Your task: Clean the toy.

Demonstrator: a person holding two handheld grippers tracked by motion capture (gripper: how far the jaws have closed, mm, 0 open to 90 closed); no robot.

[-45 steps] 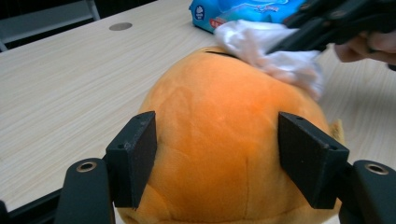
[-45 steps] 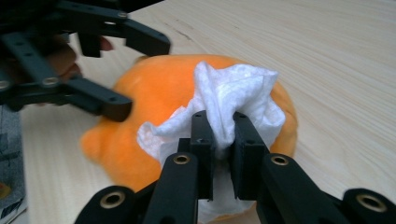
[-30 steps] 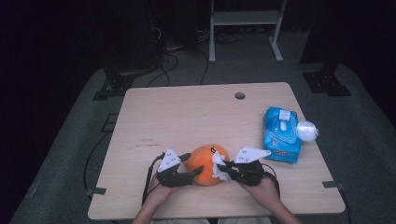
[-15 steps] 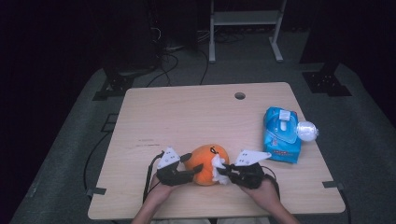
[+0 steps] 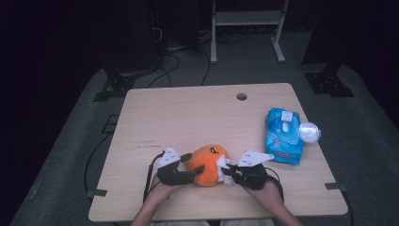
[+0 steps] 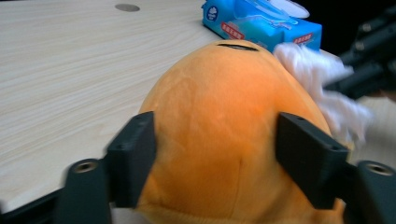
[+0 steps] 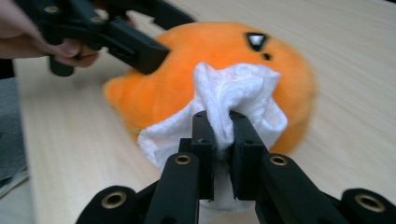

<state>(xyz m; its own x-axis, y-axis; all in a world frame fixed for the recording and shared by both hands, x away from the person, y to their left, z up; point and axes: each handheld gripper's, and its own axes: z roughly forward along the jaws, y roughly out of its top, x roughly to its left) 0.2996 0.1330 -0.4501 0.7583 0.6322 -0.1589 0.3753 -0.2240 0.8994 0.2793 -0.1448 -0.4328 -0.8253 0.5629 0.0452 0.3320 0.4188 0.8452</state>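
2 hand-held grippers work low in the frame: the left hand-held gripper (image 5: pixel 188 165) clamps the orange plush toy (image 5: pixel 206 164) on the desk (image 5: pixel 188 117); the right hand-held gripper (image 5: pixel 227 170), pinching a white wipe (image 7: pixel 233 100), has slid along its side, likely wiping.

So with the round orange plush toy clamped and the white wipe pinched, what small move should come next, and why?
Probably a short stroke of the white wipe across the round orange plush toy. The right gripper pinches the wipe against the toy's side, while the left gripper braces the toy between both jaws.
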